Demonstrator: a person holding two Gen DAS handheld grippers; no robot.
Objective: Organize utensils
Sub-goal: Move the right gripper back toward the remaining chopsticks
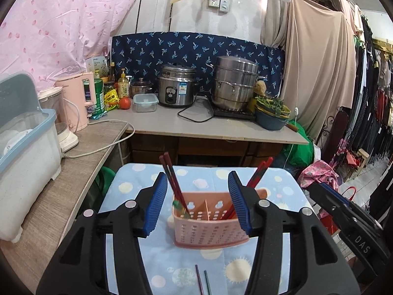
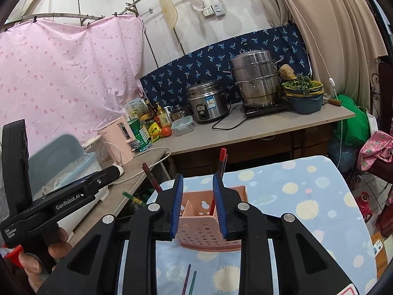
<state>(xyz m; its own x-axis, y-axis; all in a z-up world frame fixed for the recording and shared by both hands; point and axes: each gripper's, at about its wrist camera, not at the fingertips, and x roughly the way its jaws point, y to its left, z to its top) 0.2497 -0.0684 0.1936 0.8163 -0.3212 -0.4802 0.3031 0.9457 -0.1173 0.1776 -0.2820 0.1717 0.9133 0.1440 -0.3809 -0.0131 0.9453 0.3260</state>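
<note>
While both claws hang released, left claw (image 1: 197, 204) wider than right claw (image 2: 197, 206), two loose thin chopsticks (image 1: 202, 281) lie lengthwise just before the pink perforated plastic holder (image 1: 208, 223), nearer the left claw.

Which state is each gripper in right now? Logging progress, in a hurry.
Left gripper: open, holding nothing; the pink caddy sits beyond its fingers.
Right gripper: open, narrower gap, holding nothing.
</note>
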